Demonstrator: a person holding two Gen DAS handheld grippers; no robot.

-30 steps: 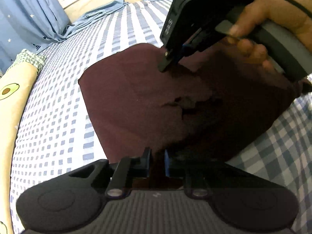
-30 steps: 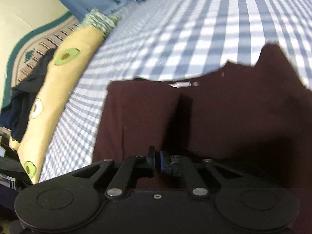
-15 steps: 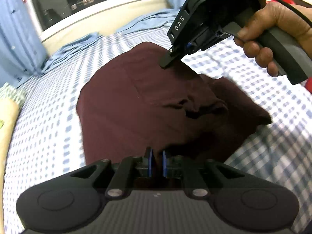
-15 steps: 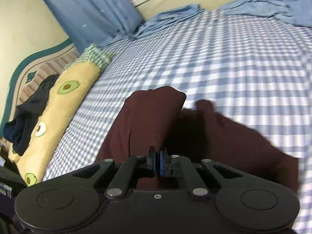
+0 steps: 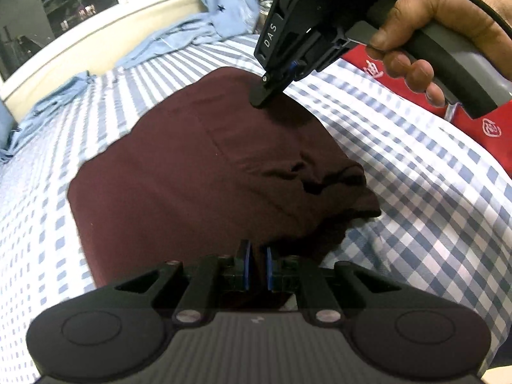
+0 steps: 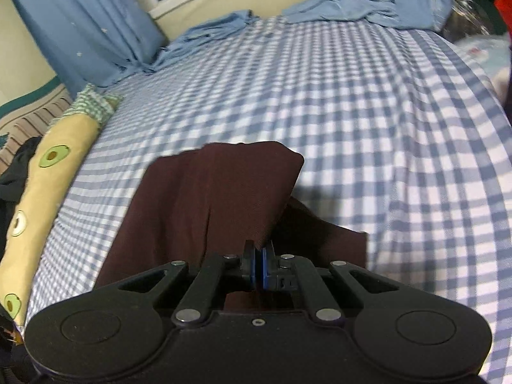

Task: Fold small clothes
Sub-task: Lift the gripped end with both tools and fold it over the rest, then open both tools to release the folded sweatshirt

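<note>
The maroon garment (image 5: 192, 172) lies partly folded on the blue-and-white checked bedsheet (image 5: 432, 198), its near edge under the left gripper (image 5: 256, 267) and its far end pinned beneath the right gripper (image 5: 265, 97). From the left wrist view, the left gripper's blue pads (image 5: 245, 265) stand a narrow slit apart with dark cloth between them at the garment's near hem — whether they truly pinch it, I cannot tell. Across the cloth, the person's right hand (image 5: 425, 32) wraps the grey handle, and that tool's black fingertips press down onto the garment's far corner. From the right wrist view, the right gripper (image 6: 257, 268) has its blue pads (image 6: 264, 267) drawn together with a fold of the maroon garment (image 6: 224, 204) caught between them — the fabric rises from the jaws as a raised flap, its upper edge lifted over the sheet (image 6: 352, 112). A bunched, wrinkled lump sits at the garment's right side in the left view, near the sheet's bigger checks. Off to the left in the right wrist view lies a yellow avocado-print pillow (image 6: 41, 192), with blue curtains (image 6: 80, 22) hanging behind and light blue cloth (image 6: 352, 3) crumpled along the far edge of the bed. A red item with white logos (image 5: 473, 118) shows beyond the right hand.
</note>
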